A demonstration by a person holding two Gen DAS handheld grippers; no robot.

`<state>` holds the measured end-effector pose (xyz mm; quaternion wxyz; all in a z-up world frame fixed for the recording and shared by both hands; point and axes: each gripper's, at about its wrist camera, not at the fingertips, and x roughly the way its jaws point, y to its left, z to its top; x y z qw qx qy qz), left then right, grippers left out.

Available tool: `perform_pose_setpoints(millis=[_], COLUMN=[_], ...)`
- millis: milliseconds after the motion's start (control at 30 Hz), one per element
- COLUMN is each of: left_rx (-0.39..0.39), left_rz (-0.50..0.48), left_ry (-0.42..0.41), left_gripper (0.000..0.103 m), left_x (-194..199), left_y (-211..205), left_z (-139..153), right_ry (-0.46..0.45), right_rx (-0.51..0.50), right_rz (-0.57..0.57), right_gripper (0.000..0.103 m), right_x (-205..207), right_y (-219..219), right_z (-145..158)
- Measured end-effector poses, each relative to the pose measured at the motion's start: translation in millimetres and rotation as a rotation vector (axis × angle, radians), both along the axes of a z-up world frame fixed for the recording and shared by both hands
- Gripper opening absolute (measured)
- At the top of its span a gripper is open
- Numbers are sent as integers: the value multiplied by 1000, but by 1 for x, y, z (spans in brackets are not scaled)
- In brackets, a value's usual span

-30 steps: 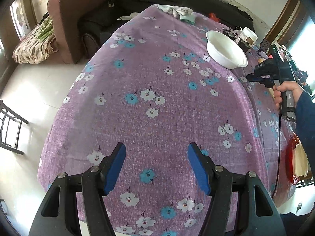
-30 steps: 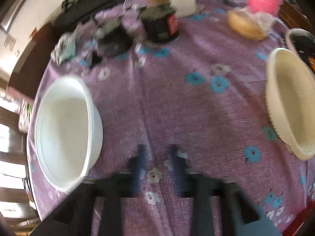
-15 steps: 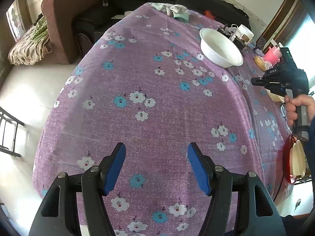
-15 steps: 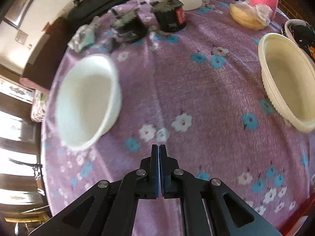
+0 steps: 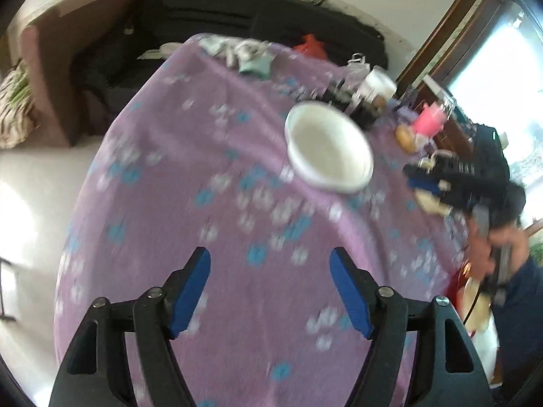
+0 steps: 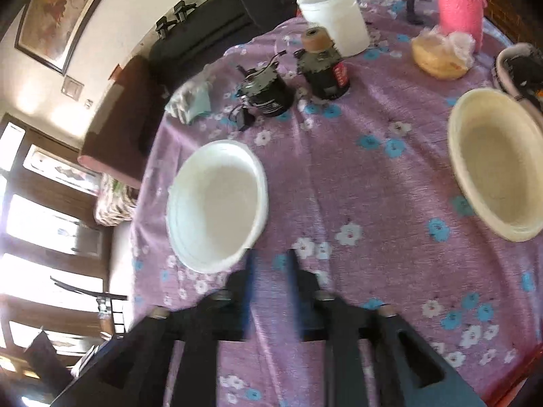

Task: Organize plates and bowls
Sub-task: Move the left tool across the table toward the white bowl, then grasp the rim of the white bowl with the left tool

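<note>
From the left wrist view, the left gripper [image 5: 269, 291] is hanging over the purple flowered cloth of the worktop [image 5: 190, 183], its blue pads standing wide apart with nothing between them; its jaws have just been opening further. A white bowl [image 5: 329, 149] is sitting upright on the cloth ahead and to the right, well apart from the pads. Farther right, a hand [image 5: 488, 247] is holding the right gripper [image 5: 424, 183] above the worktop, blurred.

From the right wrist view, the right gripper [image 6: 269, 271] is showing a narrow gap between its blurred blue pads, which have just been opening, and only cloth is lying between them. The white bowl [image 6: 217, 203] is resting just beside the left pad, its rim near the tip. A cream bowl [image 6: 495, 166] is sitting upright at the right edge, well apart from the white one. Two dark jars [image 6: 295, 81] and a white tub [image 6: 334, 17] are standing beyond.
</note>
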<state>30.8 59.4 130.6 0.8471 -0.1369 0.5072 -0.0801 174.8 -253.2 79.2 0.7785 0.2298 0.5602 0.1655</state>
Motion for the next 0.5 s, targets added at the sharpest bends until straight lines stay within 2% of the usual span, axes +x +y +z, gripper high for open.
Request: perform_pose_setpoints(millis=[33,167,433,500], left_rx=[-18,-50,70,123], left_rz=[-13,-27,-41,-41], left_ry=[4,23,58,56], left_gripper=[75,75,75,60], left_x=[16,76,154,167], left_y=[-1,-10,-38,-44], left_z=[0,-6,-43,-51], right_ry=[-3,-19,31,37], right_rx=[14,30,-47,-61], right_rz=[-2,-9,4,4], right_gripper=[45,45,45,43], right_x=[3,14,39,43], right_y=[1,9,29,33], right_z=[1,3,-28,-35])
